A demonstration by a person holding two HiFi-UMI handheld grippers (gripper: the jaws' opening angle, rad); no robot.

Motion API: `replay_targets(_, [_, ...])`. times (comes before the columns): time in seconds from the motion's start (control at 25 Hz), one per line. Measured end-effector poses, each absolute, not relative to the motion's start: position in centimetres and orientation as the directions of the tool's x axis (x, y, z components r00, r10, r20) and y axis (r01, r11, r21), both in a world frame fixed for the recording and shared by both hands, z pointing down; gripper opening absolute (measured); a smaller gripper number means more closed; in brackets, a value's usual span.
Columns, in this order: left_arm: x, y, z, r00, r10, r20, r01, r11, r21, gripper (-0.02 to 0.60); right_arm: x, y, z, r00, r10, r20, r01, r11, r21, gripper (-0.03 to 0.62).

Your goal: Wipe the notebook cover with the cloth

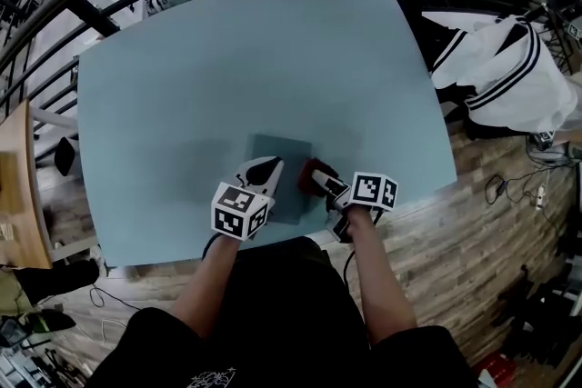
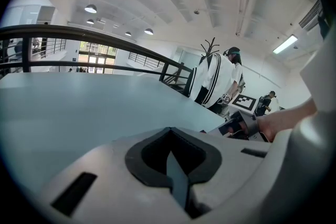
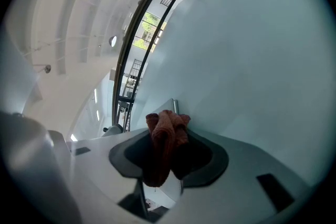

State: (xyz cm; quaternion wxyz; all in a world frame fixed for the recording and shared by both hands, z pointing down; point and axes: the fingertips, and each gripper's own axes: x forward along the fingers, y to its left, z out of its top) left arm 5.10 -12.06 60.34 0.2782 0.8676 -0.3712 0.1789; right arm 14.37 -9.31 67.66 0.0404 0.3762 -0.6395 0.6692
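My right claw (image 1: 316, 184) gripped the red cloth (image 3: 167, 136) at the notebook's (image 1: 285, 159) right edge. My left claw (image 1: 265, 169) rested closed at its left edge, near the table's (image 1: 227, 59) front edge.

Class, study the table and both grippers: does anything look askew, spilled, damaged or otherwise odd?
Nothing stands out. The grey-blue notebook lies flat on the pale blue table, nothing spilled. The right gripper is shut on a bunched red knitted cloth at the notebook's right edge; the left gripper, jaws together, sits at its left side.
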Motion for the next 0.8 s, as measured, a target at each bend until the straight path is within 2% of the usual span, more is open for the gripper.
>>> replay_targets(0.44, [5.4, -10.9, 60.5, 0.650, -0.559, 0.515, -0.754, -0.558, 0.346, 0.008, 12.7, -8.8, 66.0, -0.757, -0.432, 0.489, -0.484, -0.132, -0.865, 0.149])
replay_targets(0.8, [1.4, -10.5, 60.6, 0.585, -0.612, 0.532, -0.808, -0.491, 0.325, 0.008, 7.9, -8.4, 66.2, -0.800, -0.391, 0.455, -0.449, -0.112, -0.886, 0.149])
